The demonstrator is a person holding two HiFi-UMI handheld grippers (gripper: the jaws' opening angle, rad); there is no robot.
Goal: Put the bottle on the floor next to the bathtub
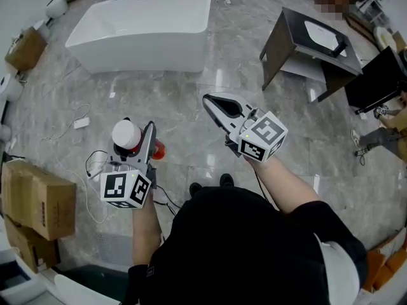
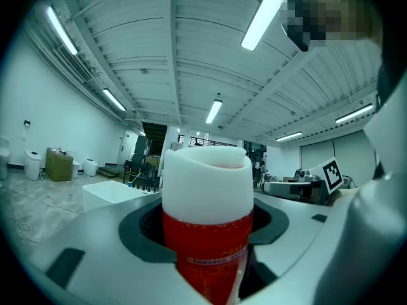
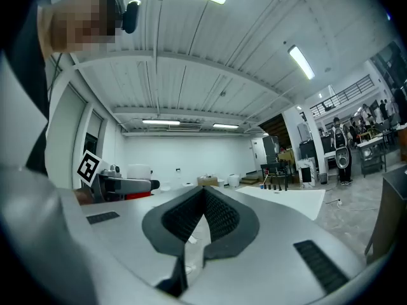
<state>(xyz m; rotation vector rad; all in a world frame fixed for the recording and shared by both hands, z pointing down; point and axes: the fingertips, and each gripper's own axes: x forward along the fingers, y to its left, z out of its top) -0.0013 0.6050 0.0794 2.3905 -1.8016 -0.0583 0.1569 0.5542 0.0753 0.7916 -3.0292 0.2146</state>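
Red plastic under a broad white cap: in the head view, the bottle (image 1: pixel 127 135) stood upright in your left gripper (image 1: pixel 141 143), well apart from the bathtub (image 1: pixel 143 30). Cardboard boxes (image 1: pixel 38 199) and a white plug (image 1: pixel 81 123) lay on the floor (image 1: pixel 191 94) to the left, and the way ahead looked open. In the left gripper view, the jaws clamped the bottle (image 2: pixel 205 234) below its cap. It was probably light, stiff and slightly slick, so that hold suited it. In the right gripper view, your right gripper (image 3: pixel 202 202) was closed on nothing.

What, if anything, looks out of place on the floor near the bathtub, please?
A white cable and adapter lie loose on the floor near the bathtub, a possible trip hazard; nothing looks spilled or broken.
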